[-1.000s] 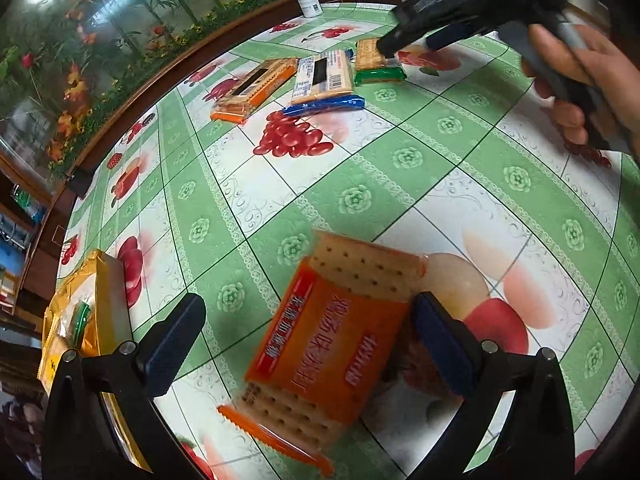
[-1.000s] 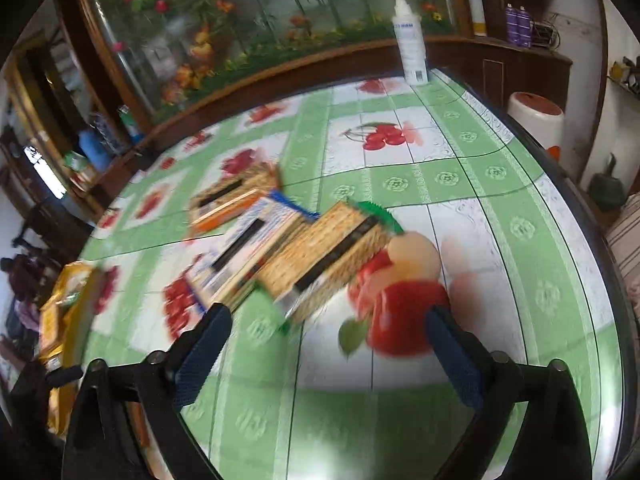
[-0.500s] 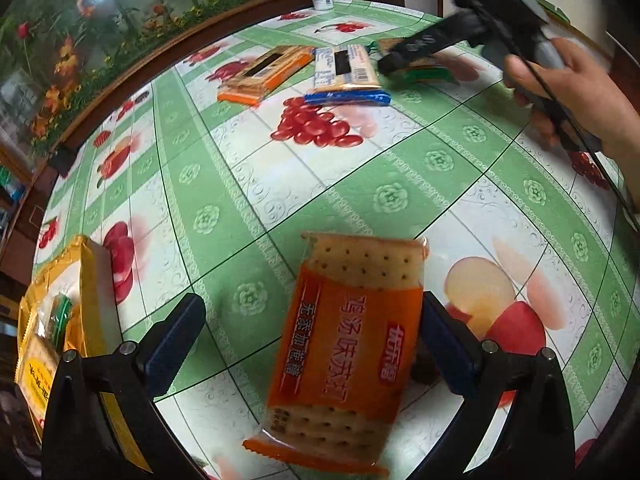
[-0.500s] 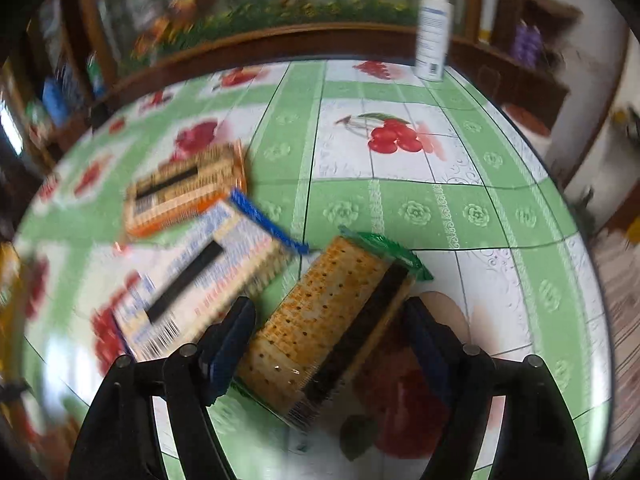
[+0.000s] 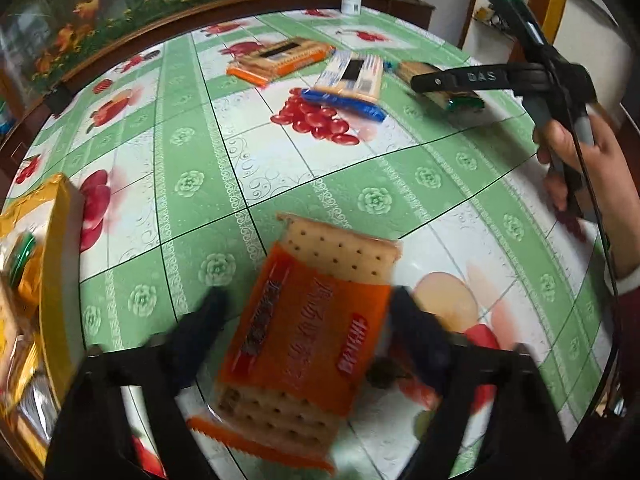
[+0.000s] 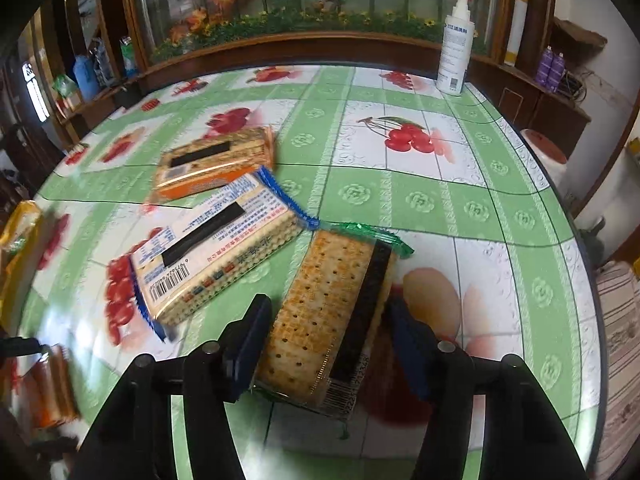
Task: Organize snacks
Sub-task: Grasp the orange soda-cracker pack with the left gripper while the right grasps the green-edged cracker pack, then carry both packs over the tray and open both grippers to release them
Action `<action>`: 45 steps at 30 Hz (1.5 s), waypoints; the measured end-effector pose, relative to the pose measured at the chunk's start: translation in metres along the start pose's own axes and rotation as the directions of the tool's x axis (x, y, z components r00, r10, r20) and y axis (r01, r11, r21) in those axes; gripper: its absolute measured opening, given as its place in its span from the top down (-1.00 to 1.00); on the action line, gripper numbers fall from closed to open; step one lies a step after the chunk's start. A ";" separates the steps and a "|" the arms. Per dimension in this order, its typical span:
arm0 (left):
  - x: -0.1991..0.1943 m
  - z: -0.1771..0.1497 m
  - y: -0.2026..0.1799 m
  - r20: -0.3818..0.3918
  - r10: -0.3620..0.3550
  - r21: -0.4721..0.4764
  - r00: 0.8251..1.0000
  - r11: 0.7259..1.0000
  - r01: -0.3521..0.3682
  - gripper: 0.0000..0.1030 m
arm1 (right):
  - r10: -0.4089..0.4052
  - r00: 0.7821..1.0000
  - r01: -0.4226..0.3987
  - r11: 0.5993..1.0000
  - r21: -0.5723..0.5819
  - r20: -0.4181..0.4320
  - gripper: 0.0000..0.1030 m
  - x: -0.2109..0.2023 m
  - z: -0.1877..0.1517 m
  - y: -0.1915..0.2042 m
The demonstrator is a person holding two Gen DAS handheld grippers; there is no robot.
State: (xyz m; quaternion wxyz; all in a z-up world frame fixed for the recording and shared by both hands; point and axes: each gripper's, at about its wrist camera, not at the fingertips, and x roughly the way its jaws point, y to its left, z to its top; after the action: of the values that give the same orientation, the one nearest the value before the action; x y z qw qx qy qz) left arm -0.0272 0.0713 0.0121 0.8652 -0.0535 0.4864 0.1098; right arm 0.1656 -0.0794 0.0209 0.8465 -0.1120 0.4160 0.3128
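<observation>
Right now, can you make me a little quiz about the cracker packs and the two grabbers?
1. True or false: the left gripper straddles the orange-wrapped cracker pack.
2. Which pack sits between the right gripper's fingers?
A. the blue-edged white cracker pack
B. the green-edged cracker pack
C. the far orange-edged cracker pack
3. Fill in: the white spray bottle stands at the table's far ____.

Key: 1 true; 2 B; 3 edge.
</observation>
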 end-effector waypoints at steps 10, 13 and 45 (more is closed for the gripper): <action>-0.021 -0.013 0.002 0.048 0.002 -0.068 0.999 0.998 0.002 -0.05 | 0.150 0.982 -0.153 0.988 0.018 0.119 0.34 -0.062 -0.022 0.007; -0.019 -0.014 0.004 0.026 0.027 -0.062 0.999 0.998 -0.026 -0.05 | 0.099 0.993 -0.100 0.995 0.008 0.070 0.25 -0.054 -0.025 0.010; -0.061 -0.025 0.018 0.195 0.075 -0.285 0.978 0.958 -0.016 -0.05 | 0.239 0.966 -0.240 0.971 -0.004 0.101 0.05 -0.074 -0.043 0.042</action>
State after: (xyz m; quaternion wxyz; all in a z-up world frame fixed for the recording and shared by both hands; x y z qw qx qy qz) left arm -0.0828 0.0757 0.0512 0.8911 -0.1535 0.3758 0.2030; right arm 0.0784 -0.0979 0.0541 0.8229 -0.0416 0.3844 0.4163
